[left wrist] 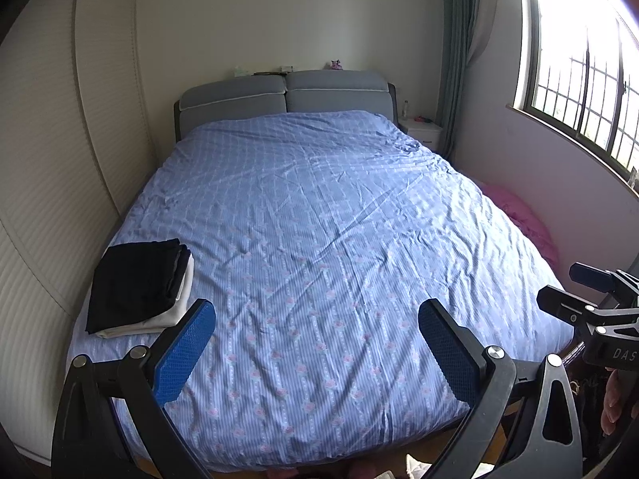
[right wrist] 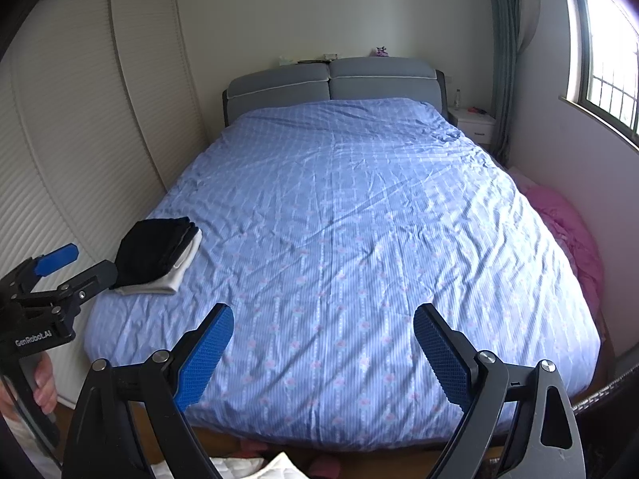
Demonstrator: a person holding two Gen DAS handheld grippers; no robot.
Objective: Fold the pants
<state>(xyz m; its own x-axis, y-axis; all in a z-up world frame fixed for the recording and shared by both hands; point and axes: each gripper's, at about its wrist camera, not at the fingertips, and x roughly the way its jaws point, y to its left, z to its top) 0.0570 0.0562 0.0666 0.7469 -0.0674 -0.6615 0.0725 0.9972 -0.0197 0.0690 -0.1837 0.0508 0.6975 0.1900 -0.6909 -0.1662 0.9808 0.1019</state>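
Observation:
A stack of folded clothes lies at the near left of the bed: black folded pants (left wrist: 135, 281) on top of a folded white garment (left wrist: 167, 315). The stack also shows in the right wrist view (right wrist: 155, 253). My left gripper (left wrist: 317, 319) is open and empty, held above the foot of the bed, to the right of the stack. My right gripper (right wrist: 323, 325) is open and empty, also above the foot of the bed. The left gripper shows at the left edge of the right wrist view (right wrist: 76, 263).
The bed (left wrist: 319, 219) has a blue patterned cover and a grey headboard (left wrist: 285, 94). A white wardrobe (left wrist: 52, 151) stands along the left. A pink heap (right wrist: 571, 231) lies between bed and window wall. A white nightstand (right wrist: 473, 119) stands at the back right.

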